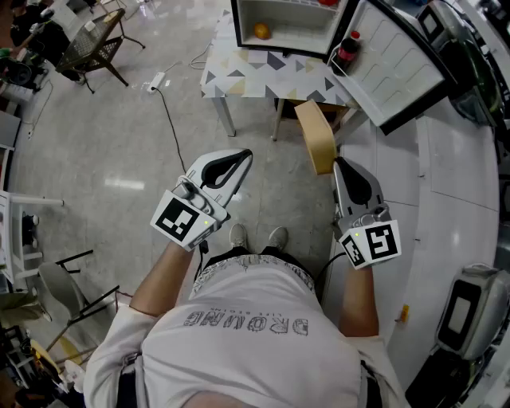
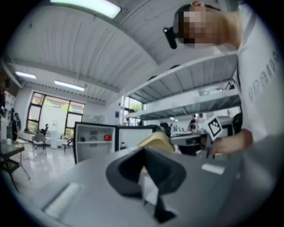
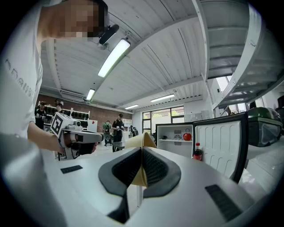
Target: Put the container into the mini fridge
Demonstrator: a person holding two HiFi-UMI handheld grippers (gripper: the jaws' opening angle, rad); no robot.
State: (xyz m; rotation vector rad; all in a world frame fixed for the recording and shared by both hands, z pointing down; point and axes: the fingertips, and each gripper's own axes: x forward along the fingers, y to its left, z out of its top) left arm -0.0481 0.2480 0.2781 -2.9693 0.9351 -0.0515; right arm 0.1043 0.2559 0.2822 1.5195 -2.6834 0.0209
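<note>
The right hand-held gripper [image 1: 338, 164] has its jaws pressed onto the thin edge of a tan container [image 1: 315, 135]. In the right gripper view the dark pads [image 3: 154, 168] meet on the container's wall, and the rest of it rises past the fingertips. The container hangs in the air in front of the person, near the front edge of the tabletop [image 1: 263, 76] and not touching it.

The left hand-held gripper [image 1: 244, 156] is level with the right one and well apart from it. The left gripper view shows its jaws pressed together with nothing between them. Beyond them in that view are the container and the right hand-held gripper's marker cube [image 2: 214, 126].

Past both hand-held grippers, the mini fridge [image 1: 283, 24] sits on the patterned tabletop. Its door [image 1: 398, 64] is swung wide open toward the person's right. An orange [image 1: 261, 31] lies on the fridge's floor, and something red [image 3: 187, 136] sits on the shelf higher up. A dark cola bottle with a red cap [image 1: 347, 49] stands in the door rack.

On the floor to the left, a white power strip [image 1: 157, 81] trails a cable, and a chair [image 1: 92, 44] stands further off.
</note>
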